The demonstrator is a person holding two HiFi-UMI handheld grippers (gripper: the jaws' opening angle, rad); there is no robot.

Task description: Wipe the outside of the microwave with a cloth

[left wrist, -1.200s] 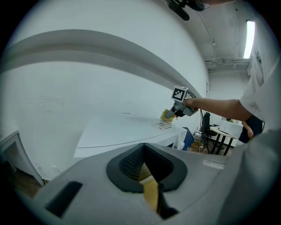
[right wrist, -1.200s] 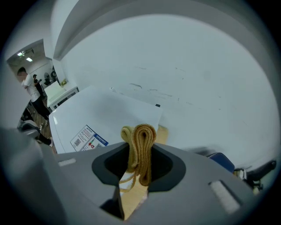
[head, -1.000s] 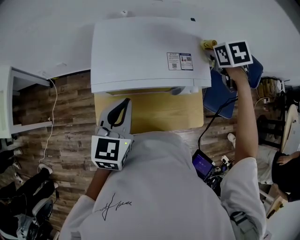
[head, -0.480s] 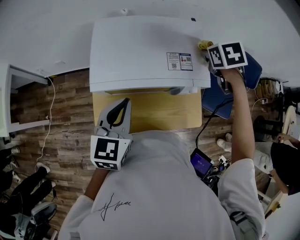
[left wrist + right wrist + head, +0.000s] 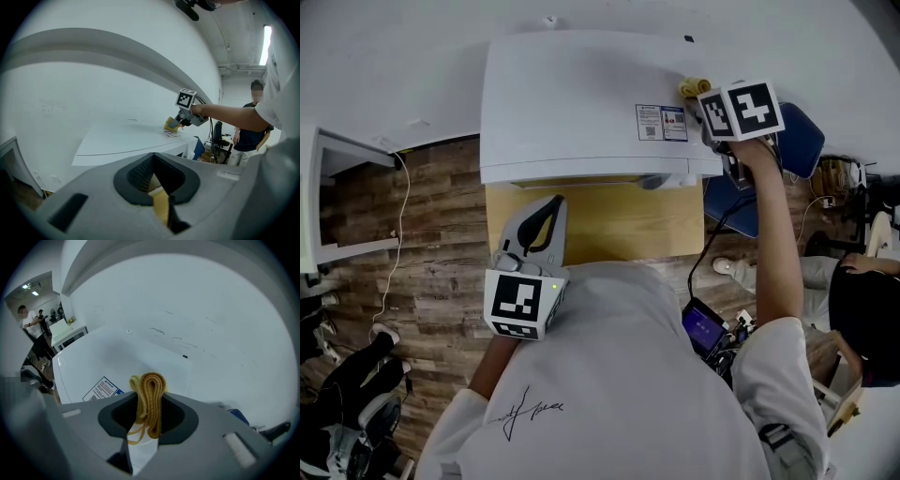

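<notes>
The right gripper clamps the yellow cloth with only a narrow wad protruding (little contact), so a hard drag may pull it loose or let the jaws scrape the microwave. The cloth sits on the microwave's top near its rear right corner, long axis along the jaws, folded loop pointing toward the wall. The left gripper, closed and empty, hovers over the table's front left corner.
</notes>
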